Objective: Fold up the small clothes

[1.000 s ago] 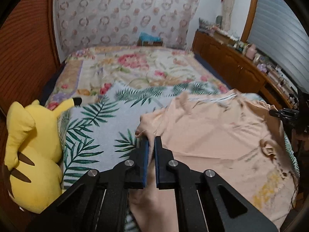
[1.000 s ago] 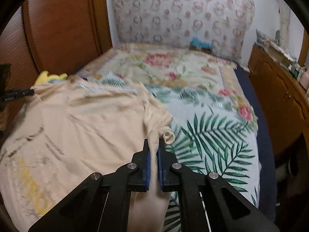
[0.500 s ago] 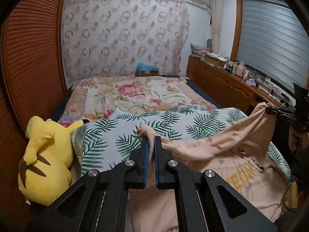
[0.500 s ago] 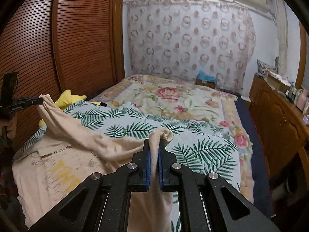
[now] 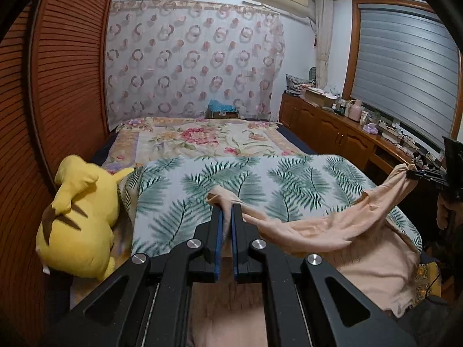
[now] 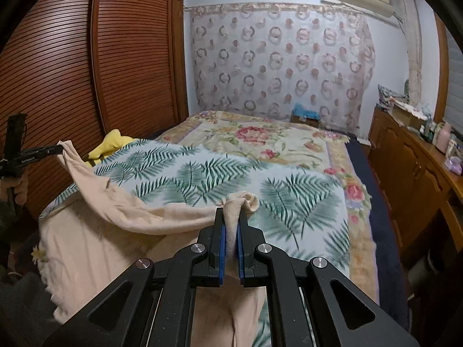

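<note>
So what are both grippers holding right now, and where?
Left gripper and right gripper each pinch one end of the peach T-shirt's lifted edge.

Left gripper [image 5: 226,212] and right gripper [image 6: 231,217]: matte black angular linkage arms with triangular cut-outs, each showing four round silver screw heads. Blue pads are lining the inner faces of the black jaws. Small white lettering is showing on the left gripper's side in the right wrist view.
</note>
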A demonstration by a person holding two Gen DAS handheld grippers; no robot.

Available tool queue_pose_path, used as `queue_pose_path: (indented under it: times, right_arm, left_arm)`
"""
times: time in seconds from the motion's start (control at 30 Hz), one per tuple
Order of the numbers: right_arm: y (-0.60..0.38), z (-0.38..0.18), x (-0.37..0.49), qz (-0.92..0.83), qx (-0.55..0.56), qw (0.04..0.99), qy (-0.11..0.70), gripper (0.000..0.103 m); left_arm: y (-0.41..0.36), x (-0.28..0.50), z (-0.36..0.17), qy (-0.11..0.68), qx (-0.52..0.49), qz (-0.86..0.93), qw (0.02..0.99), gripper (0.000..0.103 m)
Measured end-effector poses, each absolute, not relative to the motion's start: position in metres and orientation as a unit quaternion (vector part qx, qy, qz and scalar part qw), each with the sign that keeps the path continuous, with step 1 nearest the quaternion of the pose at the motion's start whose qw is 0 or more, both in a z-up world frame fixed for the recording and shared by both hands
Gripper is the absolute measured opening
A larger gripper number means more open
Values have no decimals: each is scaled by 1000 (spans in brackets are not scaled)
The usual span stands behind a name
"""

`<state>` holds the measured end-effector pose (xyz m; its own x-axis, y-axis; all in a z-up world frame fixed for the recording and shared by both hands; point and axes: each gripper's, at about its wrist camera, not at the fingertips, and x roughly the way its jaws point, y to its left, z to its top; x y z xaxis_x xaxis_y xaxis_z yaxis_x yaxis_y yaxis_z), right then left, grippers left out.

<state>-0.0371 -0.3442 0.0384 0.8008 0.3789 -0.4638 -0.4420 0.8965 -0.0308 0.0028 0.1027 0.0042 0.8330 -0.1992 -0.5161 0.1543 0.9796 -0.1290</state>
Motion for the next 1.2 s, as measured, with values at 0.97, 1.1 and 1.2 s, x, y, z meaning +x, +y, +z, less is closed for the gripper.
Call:
queue_pose_path:
  times: [0.97, 1.1, 1.2]
  right_arm:
    - [-344, 42, -36, 191, -82, 931, 301, 40]
    - [-335, 34, -14, 187, -90, 929, 306, 48]
    - [-332, 22, 7, 188, -87, 925, 319, 48]
  left_arm:
    - [111, 16, -47, 352, -40, -81, 931, 75]
    - [110, 39, -53, 365, -27, -75, 928, 75]
    - [110, 53, -58, 374, -18, -73, 925, 75]
